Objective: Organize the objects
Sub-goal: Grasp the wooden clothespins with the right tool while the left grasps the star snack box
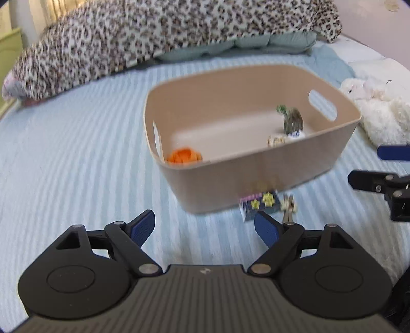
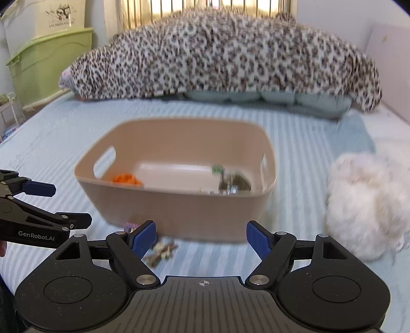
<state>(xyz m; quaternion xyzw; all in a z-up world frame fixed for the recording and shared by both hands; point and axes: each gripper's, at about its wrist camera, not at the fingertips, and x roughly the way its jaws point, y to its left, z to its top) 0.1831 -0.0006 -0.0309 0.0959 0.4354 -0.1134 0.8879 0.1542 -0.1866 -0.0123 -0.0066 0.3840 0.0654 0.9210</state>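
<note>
with both our left gripper (image 1: 205,228) and right gripper (image 2: 201,239) wide open and empty, the small toy (image 2: 161,249) lies on the bedspread (image 1: 77,158) against the basket (image 1: 256,176)'s near wall, nearer our right gripper's left finger.

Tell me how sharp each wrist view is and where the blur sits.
Left wrist view: the left gripper is crisp, but the beige bin and the small items in front of it are smeared by motion. Right wrist view: the right gripper is sharp, the bin and white plush are blurred; bright backlight glows through the headboard bars. Both views show fisheye bending.
</note>
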